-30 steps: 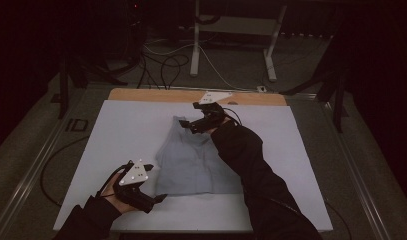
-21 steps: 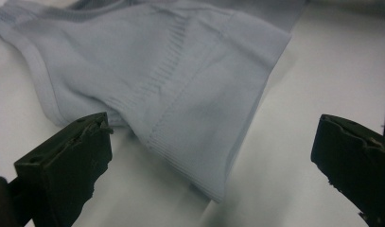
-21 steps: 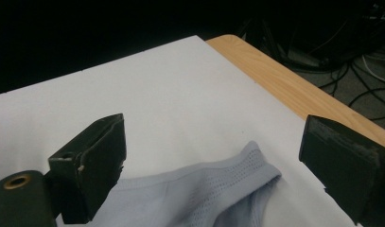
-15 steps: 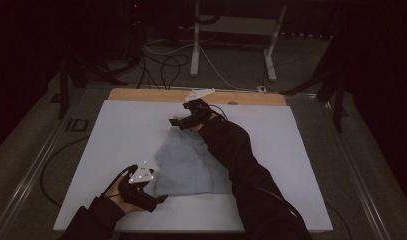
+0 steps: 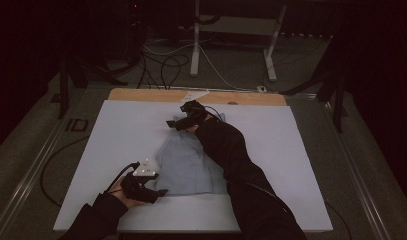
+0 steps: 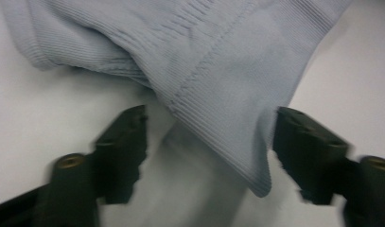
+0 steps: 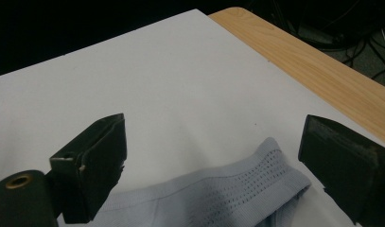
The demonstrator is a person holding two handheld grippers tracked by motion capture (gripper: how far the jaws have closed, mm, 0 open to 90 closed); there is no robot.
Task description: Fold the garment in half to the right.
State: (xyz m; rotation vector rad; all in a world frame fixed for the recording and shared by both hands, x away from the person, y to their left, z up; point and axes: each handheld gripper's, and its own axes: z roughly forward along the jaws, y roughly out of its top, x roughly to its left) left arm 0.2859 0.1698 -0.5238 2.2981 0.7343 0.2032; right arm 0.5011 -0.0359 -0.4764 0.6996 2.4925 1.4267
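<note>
High view: a pale blue ribbed garment lies flat on the white sheet that covers the table, a little below and left of the frame's centre. The left claw, held in the person's left hand, sits at the lower left corner of the garment, in the lower left part of the frame. The right claw, at the end of a dark-sleeved forearm that crosses the garment from the lower right, sits at the garment's upper edge, just above the frame's centre. A strip of bare wood shows along the table's far edge, with cables on the floor behind it. Left gripper view: a hemmed corner of the garment hangs down from the top of the frame between the two black jaws of the left claw. These jaws have just been closing and now stand partly open, with the cloth between them; the right-hand jaw lies at the cloth's edge, the left-hand jaw stands clear of it, and no firm grip is seen. Right gripper view: the jaws of the right claw stand wide apart and hold nothing. A rounded, folded edge of the garment lies low in the frame between them, on the white sheet.
</note>
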